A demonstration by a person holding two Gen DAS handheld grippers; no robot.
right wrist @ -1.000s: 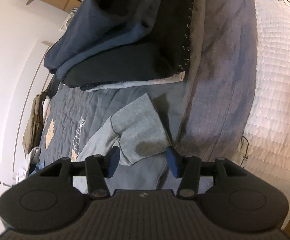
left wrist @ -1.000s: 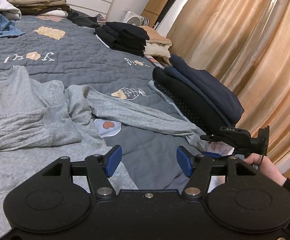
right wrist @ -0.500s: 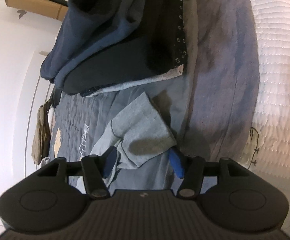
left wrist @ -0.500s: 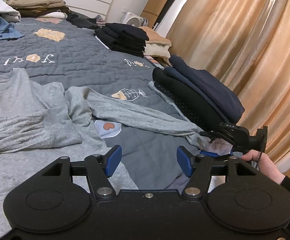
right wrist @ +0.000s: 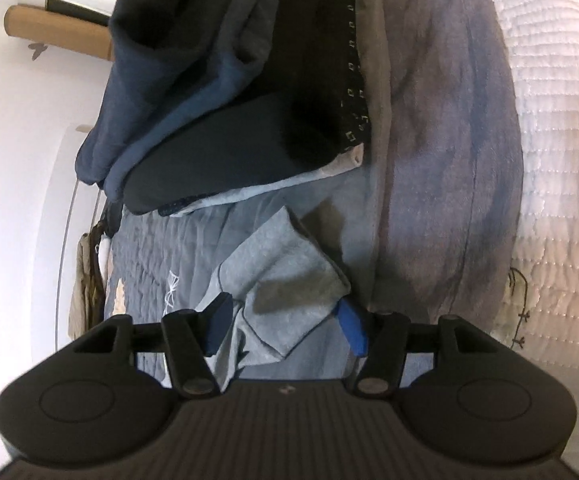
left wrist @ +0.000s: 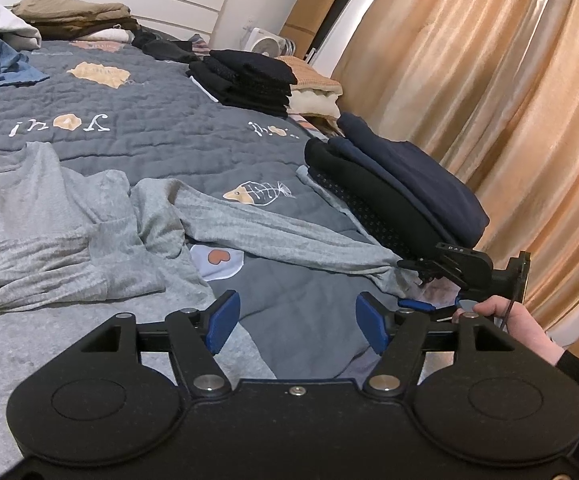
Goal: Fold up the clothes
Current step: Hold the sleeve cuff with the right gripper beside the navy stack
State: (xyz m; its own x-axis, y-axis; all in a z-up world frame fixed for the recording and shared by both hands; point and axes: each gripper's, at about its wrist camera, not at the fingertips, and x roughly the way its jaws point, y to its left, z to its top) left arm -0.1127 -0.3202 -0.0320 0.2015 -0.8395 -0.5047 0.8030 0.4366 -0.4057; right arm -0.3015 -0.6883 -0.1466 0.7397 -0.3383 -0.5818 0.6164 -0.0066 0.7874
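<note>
A grey long-sleeved shirt [left wrist: 41, 216] lies spread on the bed's grey quilt [left wrist: 161, 136], one sleeve [left wrist: 289, 236] stretched out to the right. My left gripper [left wrist: 295, 320] is open and empty, hovering over the shirt's hem near the bed's front. My right gripper [right wrist: 285, 328] is open, its jaws standing either side of the sleeve's cuff [right wrist: 289, 276] without closing on it. In the left wrist view the right gripper [left wrist: 417, 280] sits at the cuff end, held by a hand [left wrist: 517, 320].
A folded pile of navy and black clothes [left wrist: 393, 192] lies just beyond the cuff, also in the right wrist view [right wrist: 225, 92]. More folded piles [left wrist: 249, 76] and loose clothes [left wrist: 1, 60] lie toward the headboard. Curtains [left wrist: 509, 100] hang along the right. The bed's edge [right wrist: 449, 160] drops beside the cuff.
My right gripper has moved forward so the cuff now lies between its open jaws. My left gripper has barely moved.
</note>
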